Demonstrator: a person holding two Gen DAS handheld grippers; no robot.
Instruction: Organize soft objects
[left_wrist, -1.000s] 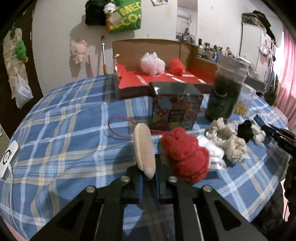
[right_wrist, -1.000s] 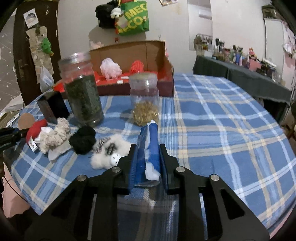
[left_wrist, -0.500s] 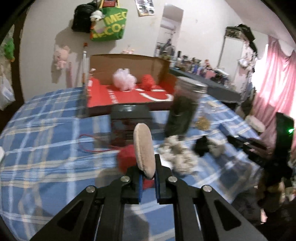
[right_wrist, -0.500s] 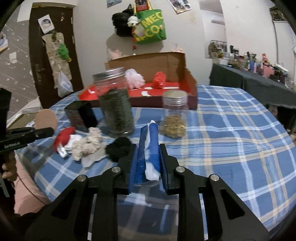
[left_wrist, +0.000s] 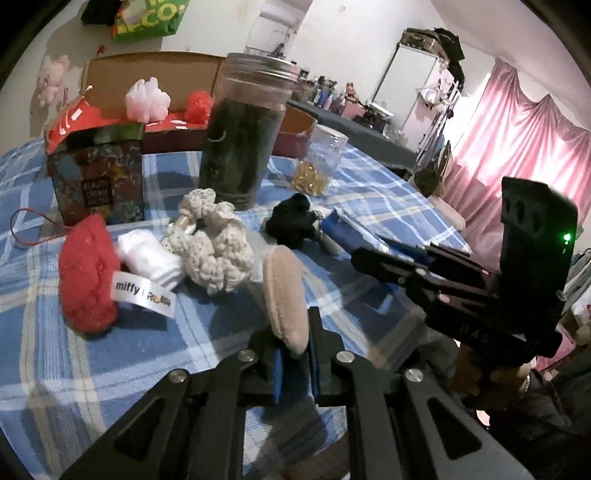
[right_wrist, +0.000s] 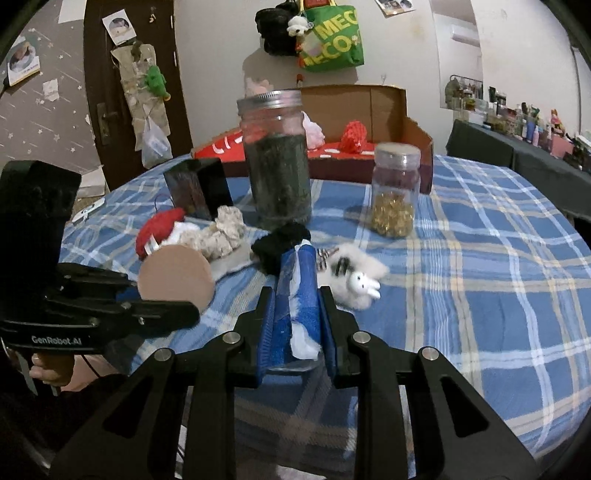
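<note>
The left gripper (left_wrist: 293, 343) clamps a tan puff (left_wrist: 284, 295) and the right gripper (right_wrist: 297, 321) a blue packet (right_wrist: 299, 291), both near the toys (right_wrist: 218, 236).

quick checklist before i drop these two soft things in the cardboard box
1. Left claw shut on the beige round pad: ok.
2. Right claw shut on the blue and white packet: ok.
3. Cardboard box open, room beside the pink pouf and red pouf: ok.
4. Straight path to the box: not ok, tall jar and small jar stand in front.
5. Claws apart from each other: ok, but close.
6. Grip firmness: cannot tell.
</note>
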